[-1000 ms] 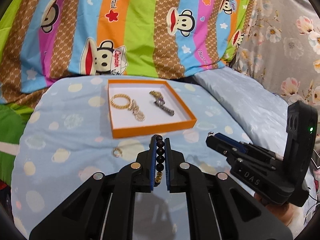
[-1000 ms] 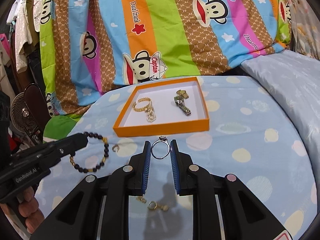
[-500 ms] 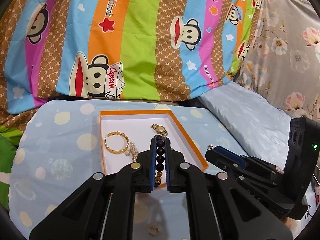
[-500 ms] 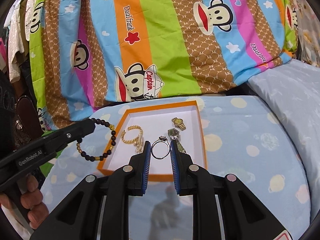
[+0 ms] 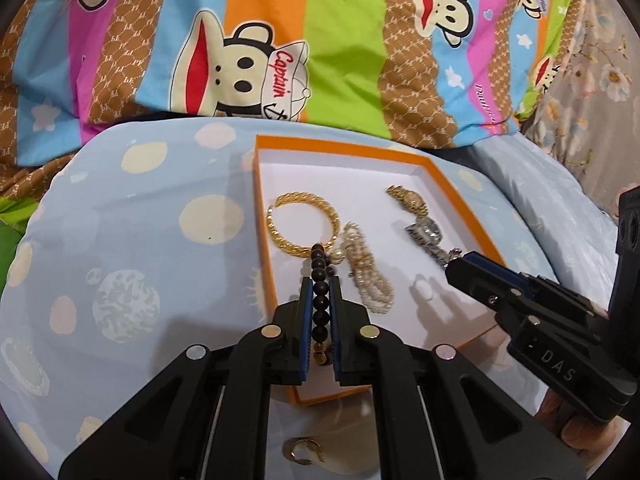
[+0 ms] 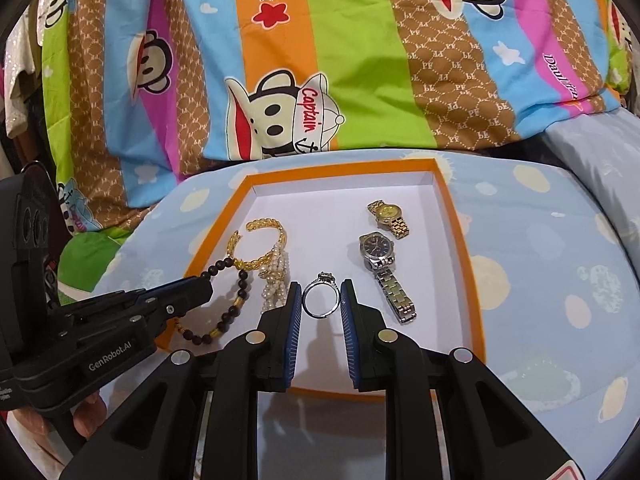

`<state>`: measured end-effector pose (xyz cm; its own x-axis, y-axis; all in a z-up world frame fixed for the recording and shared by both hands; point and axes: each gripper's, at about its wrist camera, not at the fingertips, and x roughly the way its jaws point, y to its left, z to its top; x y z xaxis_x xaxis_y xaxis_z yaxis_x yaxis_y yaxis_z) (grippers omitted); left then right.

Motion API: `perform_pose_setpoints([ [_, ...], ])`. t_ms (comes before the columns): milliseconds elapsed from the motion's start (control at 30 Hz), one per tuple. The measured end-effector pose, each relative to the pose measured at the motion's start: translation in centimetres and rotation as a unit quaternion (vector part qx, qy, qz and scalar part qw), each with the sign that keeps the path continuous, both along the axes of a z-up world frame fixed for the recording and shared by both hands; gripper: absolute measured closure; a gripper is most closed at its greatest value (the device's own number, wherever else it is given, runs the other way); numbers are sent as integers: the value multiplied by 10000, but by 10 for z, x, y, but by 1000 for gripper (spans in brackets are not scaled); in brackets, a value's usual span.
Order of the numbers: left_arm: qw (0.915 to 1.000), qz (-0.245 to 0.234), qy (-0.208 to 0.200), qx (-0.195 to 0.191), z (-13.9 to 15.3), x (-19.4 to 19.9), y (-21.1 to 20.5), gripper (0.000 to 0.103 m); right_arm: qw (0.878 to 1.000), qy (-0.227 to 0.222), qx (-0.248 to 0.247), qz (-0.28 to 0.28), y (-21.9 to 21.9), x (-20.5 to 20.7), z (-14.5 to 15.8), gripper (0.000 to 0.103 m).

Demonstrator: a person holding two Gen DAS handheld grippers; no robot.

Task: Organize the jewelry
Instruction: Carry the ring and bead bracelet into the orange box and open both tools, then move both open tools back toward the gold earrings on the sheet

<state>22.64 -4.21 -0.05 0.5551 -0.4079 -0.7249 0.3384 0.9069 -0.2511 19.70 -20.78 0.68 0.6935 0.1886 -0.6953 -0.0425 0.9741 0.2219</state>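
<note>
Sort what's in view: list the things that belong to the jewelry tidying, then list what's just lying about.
Job:
orange tray
beaded bracelet in left gripper
silver ring in right gripper
gold bangle
pearl strand
gold watch
silver watch
small earring

Lying about:
monkey quilt
dotted sheet

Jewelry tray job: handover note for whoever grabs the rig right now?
Left gripper: shut on the dark bead bracelet, held over the near-left part of the orange tray.
Right gripper: shut on the silver ring, over the tray's near middle.
Already in the tray: gold bangle, pearl piece, gold watch, silver watch.
Left: release the bracelet and the ring into the tray, then fetch the small gold piece lying on the blue spotted cloth in front of the tray.
</note>
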Motion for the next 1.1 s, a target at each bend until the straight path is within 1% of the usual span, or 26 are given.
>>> perform_pose_setpoints([
  [133,9998,70,-122,132,1,0,-1,94,10000,46,-16,16,1,9,-4,84],
  [200,9996,100,-206,186,2,-1,-1,84,10000,27,-34,-2,2,12,-4,83],
  [267,9995,86,-247,155,3,-2,-1,81,10000,-40,-56,-35,1,12,-3,78],
  [333,9993,89,-330,169,7,-4,-1,77,9999,-123,-27,-101,-2,10,1,71],
  [367,9990,98,-405,175,10,-6,-1,72,9998,-180,9,-127,-4,8,4,71],
  [400,9984,129,-525,195,15,-9,0,62,9996,-241,41,-161,-7,5,9,70],
  [467,9968,256,-727,196,25,-14,4,51,9992,-337,80,-221,-12,0,18,70],
  [600,9941,365,-1010,177,46,-29,15,51,9978,-549,116,-342,-21,-26,37,69],
  [733,9938,458,-1002,126,53,-46,31,51,9972,-636,47,-398,-24,-62,45,69],
  [900,9948,559,-841,155,46,-71,49,51,9971,-582,-13,-497,-25,-108,41,69],
  [1000,9954,611,-693,250,36,-85,59,51,9977,-464,-102,-484,-21,-131,34,69],
  [1100,9959,635,-561,318,26,-97,66,51,9985,-303,-66,-454,-19,-151,25,69],
])
